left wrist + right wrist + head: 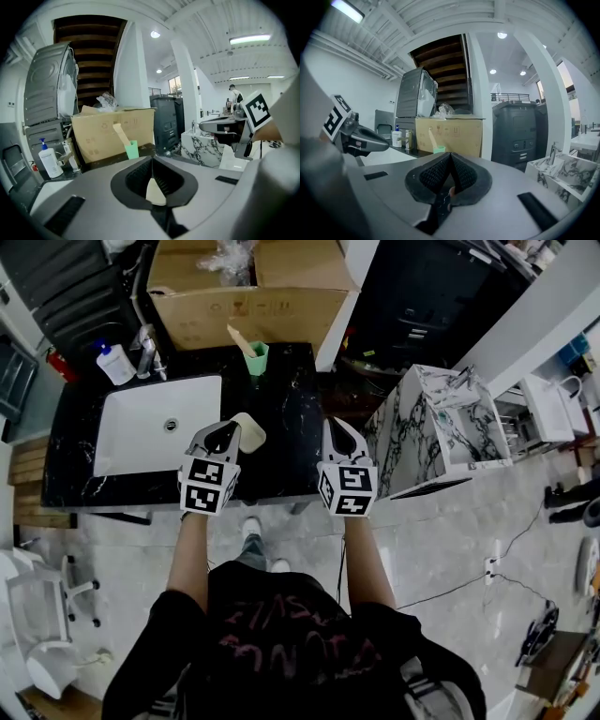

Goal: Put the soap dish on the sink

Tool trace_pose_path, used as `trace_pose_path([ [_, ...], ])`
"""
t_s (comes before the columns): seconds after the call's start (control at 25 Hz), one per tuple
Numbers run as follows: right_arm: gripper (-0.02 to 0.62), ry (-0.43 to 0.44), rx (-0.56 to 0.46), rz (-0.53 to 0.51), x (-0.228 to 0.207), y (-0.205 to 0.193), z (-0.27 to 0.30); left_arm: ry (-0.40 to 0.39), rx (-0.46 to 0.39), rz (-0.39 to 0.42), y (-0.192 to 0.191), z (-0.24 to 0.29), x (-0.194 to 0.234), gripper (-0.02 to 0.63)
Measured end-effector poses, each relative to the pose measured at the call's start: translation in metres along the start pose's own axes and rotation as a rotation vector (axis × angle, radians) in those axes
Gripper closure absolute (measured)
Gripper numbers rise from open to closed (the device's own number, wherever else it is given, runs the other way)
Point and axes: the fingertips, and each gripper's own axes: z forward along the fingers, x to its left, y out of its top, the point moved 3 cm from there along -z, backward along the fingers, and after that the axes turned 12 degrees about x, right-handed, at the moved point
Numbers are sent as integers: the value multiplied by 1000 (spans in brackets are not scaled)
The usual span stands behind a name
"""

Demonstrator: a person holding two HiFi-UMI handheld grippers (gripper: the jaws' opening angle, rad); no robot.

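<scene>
The beige soap dish [250,431] hangs over the black marble countertop [281,446], just right of the white sink basin [131,442]. My left gripper [223,431] is shut on its edge. In the left gripper view a beige sliver of the dish [155,191] shows under the closed jaws of the left gripper [152,161]. My right gripper [336,426] hovers beside it over the counter's right part, shut with nothing in it. Its jaws meet in the right gripper view, where the right gripper [450,157] faces the cardboard box.
A green cup [256,357] with a flat beige stick stands at the counter's back. A faucet [145,351] and a soap pump bottle [114,363] stand behind the basin. A cardboard box [248,296] sits behind the counter, and a marble-patterned cabinet [441,427] stands to the right.
</scene>
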Motion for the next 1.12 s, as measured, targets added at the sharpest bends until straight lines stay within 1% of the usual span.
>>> trace_pose_path([
  [0.32, 581, 3, -34, -15, 8, 6, -20, 67, -126, -18, 28, -45, 9, 591],
  [0.56, 581, -12, -63, -21, 9, 11, -35, 129, -220, -7, 52, -82, 18, 591],
  [0.68, 581, -18, -75, -29, 10, 16, -41, 142, -241, -24, 53, -93, 22, 591],
  [0.84, 581, -17, -99, -51, 16, 20, -50, 137, -248, -63, 44, -102, 21, 591],
  [1.12, 583, -16, -118, -57, 22, 25, -60, 153, -263, -69, 37, -116, 21, 591],
])
